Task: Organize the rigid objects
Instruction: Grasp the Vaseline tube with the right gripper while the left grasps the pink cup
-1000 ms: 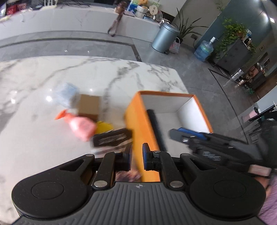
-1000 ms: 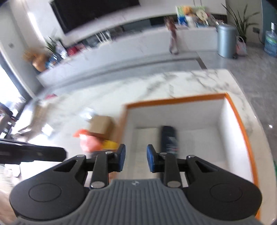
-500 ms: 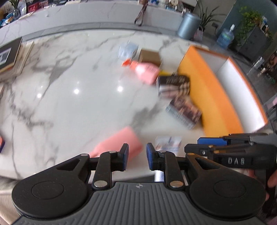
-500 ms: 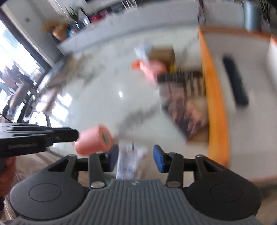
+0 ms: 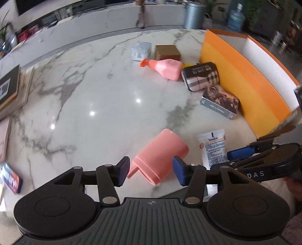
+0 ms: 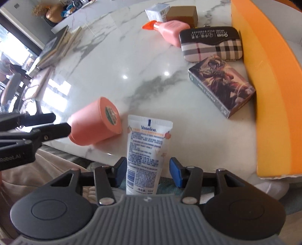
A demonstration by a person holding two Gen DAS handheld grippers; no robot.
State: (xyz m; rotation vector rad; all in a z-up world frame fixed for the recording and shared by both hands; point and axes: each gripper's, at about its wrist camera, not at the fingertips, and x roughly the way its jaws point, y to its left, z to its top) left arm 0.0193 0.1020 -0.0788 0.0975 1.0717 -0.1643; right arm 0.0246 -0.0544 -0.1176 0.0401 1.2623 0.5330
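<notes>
I am in a home-like open living space: marble counter, a long marble ledge behind it, a metal bin, water jug, potted plants.

Your left gripper and right gripper share one build: black linkage arms, silver pivot screws, blue finger pads, ribbed grey housing. White "DAS" lettering marks the right unit's side. Pale clothing shows beneath.

The white tube reads "Vaseline" and "50ml"; the right gripper's arm bears "DAS".
</notes>
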